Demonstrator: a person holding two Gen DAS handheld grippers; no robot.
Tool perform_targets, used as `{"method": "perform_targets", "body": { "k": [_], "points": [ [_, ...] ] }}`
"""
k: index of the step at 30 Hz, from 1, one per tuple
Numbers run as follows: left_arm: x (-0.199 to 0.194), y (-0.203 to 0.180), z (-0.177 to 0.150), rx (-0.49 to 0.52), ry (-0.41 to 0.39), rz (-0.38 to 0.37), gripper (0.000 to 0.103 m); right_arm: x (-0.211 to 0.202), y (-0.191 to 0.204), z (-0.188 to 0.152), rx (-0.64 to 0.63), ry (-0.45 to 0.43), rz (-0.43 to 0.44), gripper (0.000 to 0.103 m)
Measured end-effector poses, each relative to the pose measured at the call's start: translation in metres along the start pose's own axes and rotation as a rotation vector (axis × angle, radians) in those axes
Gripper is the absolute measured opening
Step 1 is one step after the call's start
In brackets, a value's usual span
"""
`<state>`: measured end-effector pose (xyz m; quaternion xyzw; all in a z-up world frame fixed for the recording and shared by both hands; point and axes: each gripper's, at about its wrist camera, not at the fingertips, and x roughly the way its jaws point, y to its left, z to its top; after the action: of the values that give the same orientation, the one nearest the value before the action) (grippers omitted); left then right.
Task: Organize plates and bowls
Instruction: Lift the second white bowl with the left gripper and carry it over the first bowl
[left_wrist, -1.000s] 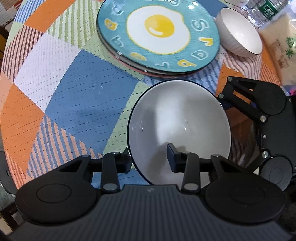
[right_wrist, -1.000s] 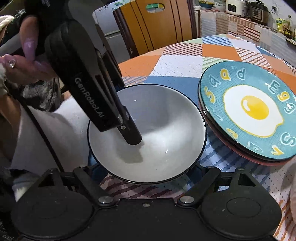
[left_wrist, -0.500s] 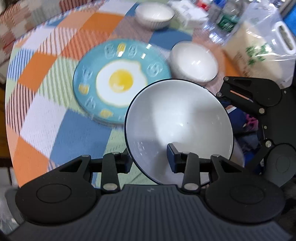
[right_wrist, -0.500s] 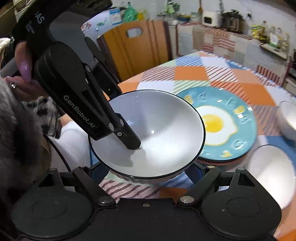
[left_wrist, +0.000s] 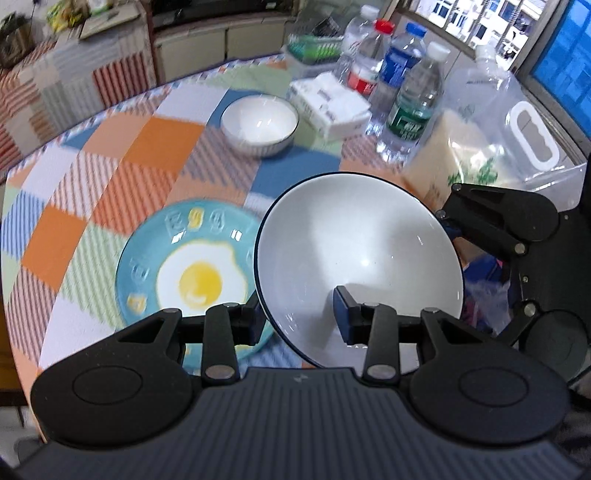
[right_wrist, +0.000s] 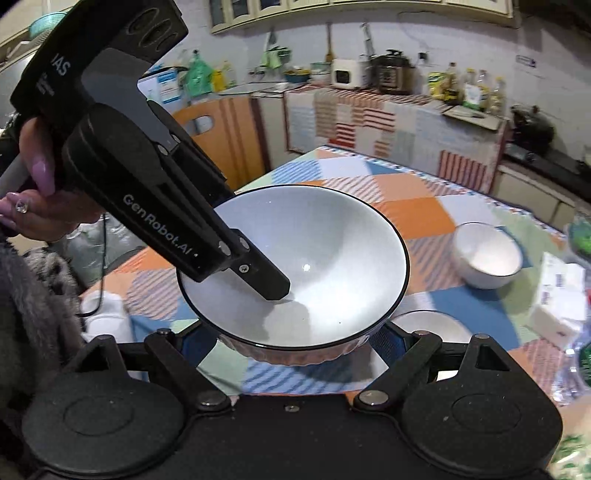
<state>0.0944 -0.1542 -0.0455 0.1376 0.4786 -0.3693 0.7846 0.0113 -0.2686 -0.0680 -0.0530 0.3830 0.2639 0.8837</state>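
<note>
The large white bowl (left_wrist: 360, 254) hangs above the desk (left_wrist: 110, 177), its near rim pinched by the left hand-held gripper (left_wrist: 295, 317) and its base cradled between the right hand-held gripper's (right_wrist: 295, 343) wide-spread jaws.

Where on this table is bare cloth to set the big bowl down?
Free: the wide cloth patch left of the small bowl and beyond the egg plate. Crowded: the far right, with tissue pack, water bottles and rice bag.

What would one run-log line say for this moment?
left gripper: clamped on large bowl rim | right gripper: wide jaws at bowl's sides | bowl: above table | egg plate, small bowl: on table
</note>
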Motion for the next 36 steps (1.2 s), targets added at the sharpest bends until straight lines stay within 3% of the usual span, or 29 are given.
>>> {"method": "perform_targets", "body": {
  "k": [14,18,25,36],
  "points": [
    [0.081,-0.02,0.051,0.023,0.0,-0.031,0.037,0.019,-0.059,-0.015,0.083,0.043,-0.172,0.092],
    [0.103,-0.025,0.048,-0.039,0.002,-0.006,0.037,0.03,-0.07,-0.025,0.095,0.083,-0.178,0.092],
    [0.118,-0.04,0.039,0.011,-0.005,0.067,0.037,0.042,-0.072,-0.043,0.065,0.111,-0.207,0.092],
    [0.137,-0.038,0.032,0.003,0.038,0.103,0.037,0.054,-0.069,-0.05,0.026,0.139,-0.246,0.092]
  ]
}}
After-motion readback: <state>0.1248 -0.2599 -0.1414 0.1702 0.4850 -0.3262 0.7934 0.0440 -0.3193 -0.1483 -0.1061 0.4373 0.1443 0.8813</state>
